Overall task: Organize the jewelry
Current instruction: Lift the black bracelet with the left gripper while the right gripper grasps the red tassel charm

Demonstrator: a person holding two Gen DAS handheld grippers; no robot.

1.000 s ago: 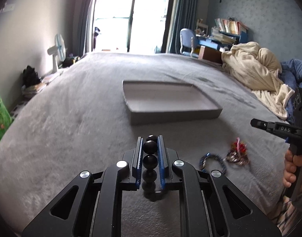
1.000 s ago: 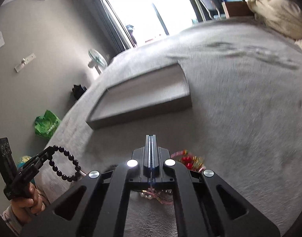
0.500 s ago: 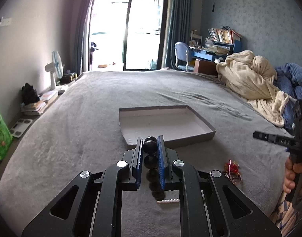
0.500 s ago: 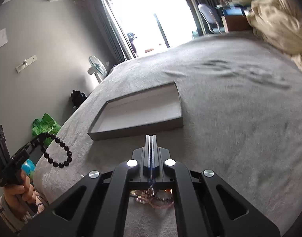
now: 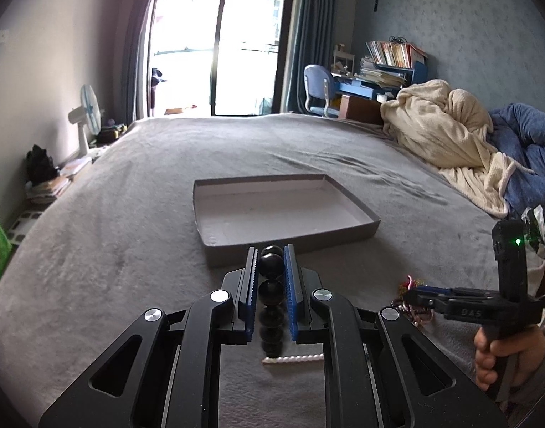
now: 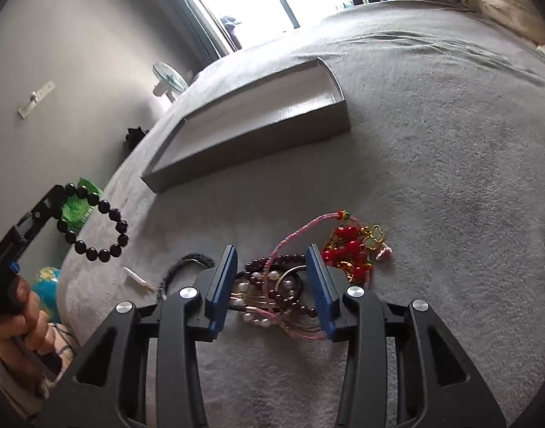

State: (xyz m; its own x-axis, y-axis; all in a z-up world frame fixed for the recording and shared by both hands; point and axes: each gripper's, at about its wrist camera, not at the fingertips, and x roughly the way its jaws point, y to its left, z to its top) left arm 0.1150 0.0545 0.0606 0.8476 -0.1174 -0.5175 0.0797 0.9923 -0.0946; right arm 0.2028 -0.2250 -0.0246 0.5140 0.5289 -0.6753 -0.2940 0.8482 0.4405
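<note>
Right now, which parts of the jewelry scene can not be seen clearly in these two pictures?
- Left wrist view: the jewelry pile is mostly hidden behind the right gripper.
- Left wrist view: the lower black bead bracelet blurs behind the left gripper.
- Right wrist view: the tray floor is partly hidden by its near wall.
- Right wrist view: the pile's near strands pass under the gripper body.

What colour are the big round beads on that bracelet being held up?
Black; the bracelet shows best in the right wrist view.
</note>
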